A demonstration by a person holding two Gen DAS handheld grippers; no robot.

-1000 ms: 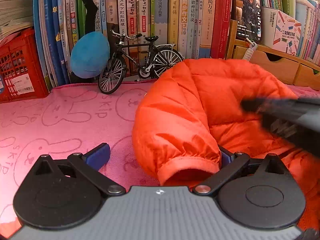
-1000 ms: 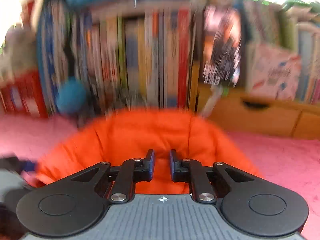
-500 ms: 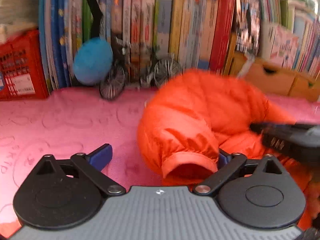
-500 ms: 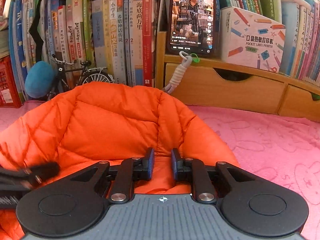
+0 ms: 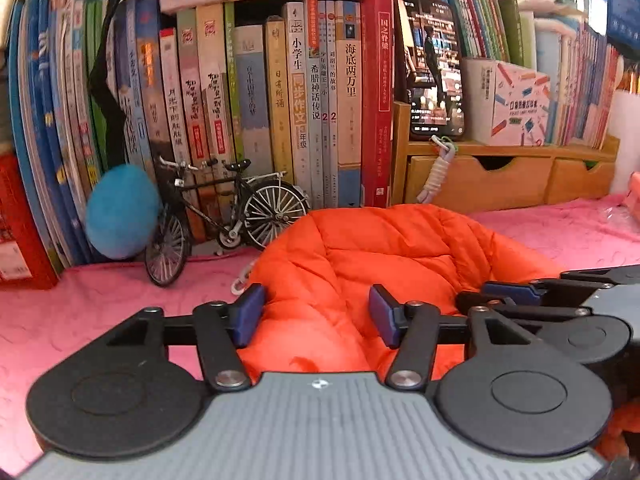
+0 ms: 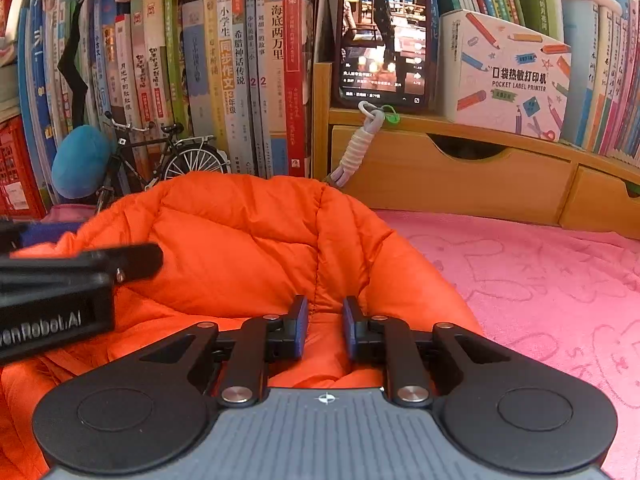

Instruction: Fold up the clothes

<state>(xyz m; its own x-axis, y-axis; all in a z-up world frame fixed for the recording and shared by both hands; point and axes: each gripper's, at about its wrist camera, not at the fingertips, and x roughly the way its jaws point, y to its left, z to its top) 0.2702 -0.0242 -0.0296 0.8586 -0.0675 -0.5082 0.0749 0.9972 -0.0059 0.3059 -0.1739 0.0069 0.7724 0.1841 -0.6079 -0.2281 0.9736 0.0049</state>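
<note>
Orange quilted puffer jacket (image 5: 384,256) sits bunched in a mound on the pink towelling cloth with rabbit outlines (image 6: 540,280) that covers the bench, just in front of the row of upright books (image 5: 280,100) and the light wooden drawer unit (image 6: 460,176). Left hand-held gripper (image 5: 316,314): jaws closing, blue pads on either side of a fold at the near edge of the jacket, fabric between them; pads not clearly pressing yet, visible gap on both sides. Right hand-held gripper (image 6: 325,327): jaws nearly together, pinching a narrow ridge of jacket fabric along a seam, pads touching the cloth on both sides. Each unit shows in the other's camera: the right one comes in from the right edge of the left view at jacket height (image 5: 560,292), the left one from the left edge of the right view, over the jacket's left side (image 6: 72,280). Both grippers tilt downward onto the garment. Behind the jacket: black miniature bicycle model (image 5: 224,220) standing on the cloth against the books, round blue plush ball (image 5: 120,212) just left of it, red plastic crate (image 5: 20,220) at far left. Phone with a lit screen (image 6: 384,32) stands upright on top of the drawer unit, white coiled cable (image 6: 356,148) hanging from it down past the drawer front to just behind the jacket. White pocket label printer box (image 6: 508,76) sits right of the phone.
</note>
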